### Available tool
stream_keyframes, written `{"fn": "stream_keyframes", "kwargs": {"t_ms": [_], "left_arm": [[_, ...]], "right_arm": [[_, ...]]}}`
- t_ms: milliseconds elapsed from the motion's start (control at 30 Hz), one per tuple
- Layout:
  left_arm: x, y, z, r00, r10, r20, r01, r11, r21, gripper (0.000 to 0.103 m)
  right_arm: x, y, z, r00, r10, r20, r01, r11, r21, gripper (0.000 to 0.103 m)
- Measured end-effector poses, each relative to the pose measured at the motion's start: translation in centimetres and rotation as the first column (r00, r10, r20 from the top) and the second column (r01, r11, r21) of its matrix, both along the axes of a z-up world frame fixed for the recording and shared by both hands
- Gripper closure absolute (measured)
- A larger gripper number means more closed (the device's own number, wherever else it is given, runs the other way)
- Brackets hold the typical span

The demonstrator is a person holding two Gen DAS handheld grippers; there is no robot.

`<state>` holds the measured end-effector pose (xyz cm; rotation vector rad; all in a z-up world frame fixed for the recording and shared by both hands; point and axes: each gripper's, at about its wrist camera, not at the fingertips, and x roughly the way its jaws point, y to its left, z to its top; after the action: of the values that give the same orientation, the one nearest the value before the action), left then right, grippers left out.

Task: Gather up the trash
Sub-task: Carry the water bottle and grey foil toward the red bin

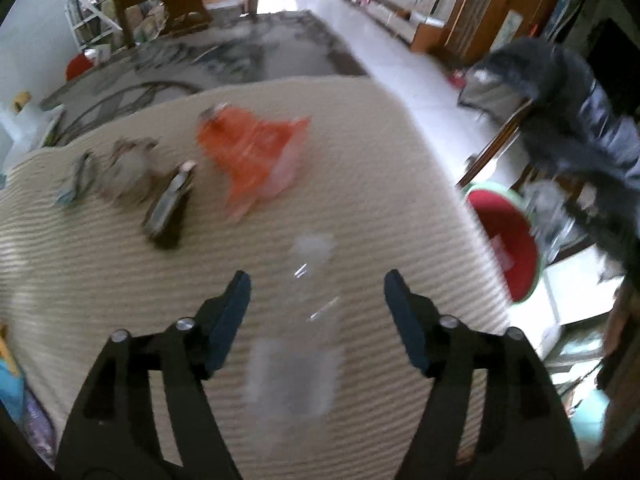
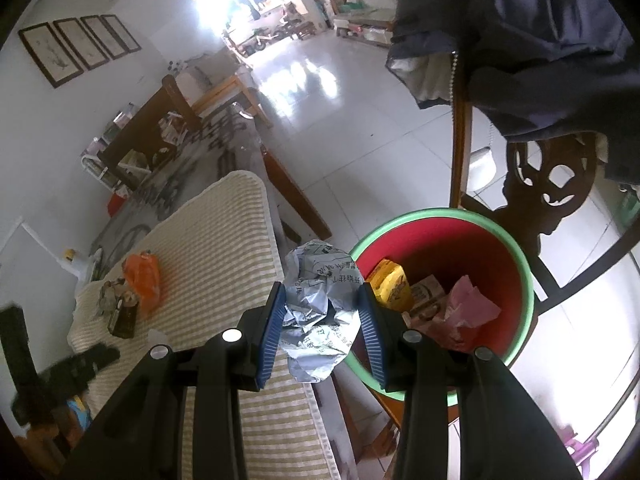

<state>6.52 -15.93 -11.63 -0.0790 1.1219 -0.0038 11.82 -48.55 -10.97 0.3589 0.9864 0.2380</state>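
In the left wrist view, the left tool gapes wide over a blurred clear plastic bottle on the striped beige bench.

In the right wrist view, the right tool clamps a crumpled grey printed paper wad at the bench's edge, beside the green-rimmed red plastic bin.

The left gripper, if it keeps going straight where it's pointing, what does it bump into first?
Most likely the clear plastic bottle lying on the striped cloth, right between the open left gripper fingers. The picture is blurred, so how near it is stays uncertain.
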Motion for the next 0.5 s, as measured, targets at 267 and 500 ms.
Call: {"fn": "stream_keyframes", "kwargs": {"t_ms": [267, 500], "left_arm": [[-1.2, -0.1, -4.8, 0.988, -0.017, -0.153, 0.019, 1.0, 0.012, 0.021], [0.0, 0.0, -7.4, 0.977, -0.007, -0.212, 0.009, 1.0, 0.012, 0.051]], "right_arm": [[1.3, 2.1, -0.3, 0.997, 0.082, -0.01, -0.082, 0.997, 0.007, 0.066], [1.0, 2.2, -0.6, 0.995, 0.099, -0.02, -0.099, 0.995, 0.009, 0.066]]}}
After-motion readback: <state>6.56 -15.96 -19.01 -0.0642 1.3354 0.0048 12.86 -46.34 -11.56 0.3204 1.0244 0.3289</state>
